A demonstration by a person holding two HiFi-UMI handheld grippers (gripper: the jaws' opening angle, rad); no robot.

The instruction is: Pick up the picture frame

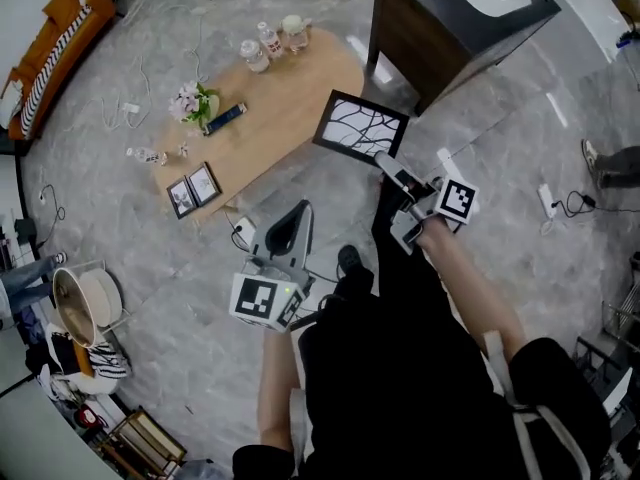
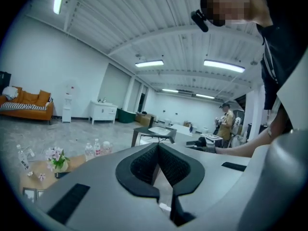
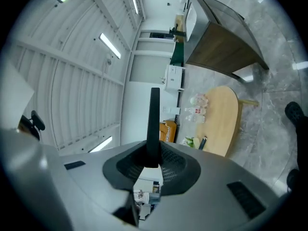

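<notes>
The picture frame (image 1: 360, 126) has a black border round a white picture of dark branches. It hangs tilted in the air past the wooden table's right end. My right gripper (image 1: 390, 168) is shut on its lower right edge. In the right gripper view the frame (image 3: 154, 121) stands edge-on as a thin black bar rising from between the pads of the right gripper (image 3: 153, 159). My left gripper (image 1: 288, 230) is lower and to the left, in front of the person's body. In the left gripper view its pads (image 2: 144, 165) meet at the tips with nothing between them.
The oval wooden table (image 1: 290, 98) carries several bottles (image 1: 268, 43), a flower vase (image 1: 195, 103), a dark flat object (image 1: 226, 116) and two small frames (image 1: 193, 190) at its near end. A dark cabinet (image 1: 450, 18) stands at the right. An orange sofa (image 1: 55, 43) and floor cables (image 1: 120, 113) lie left.
</notes>
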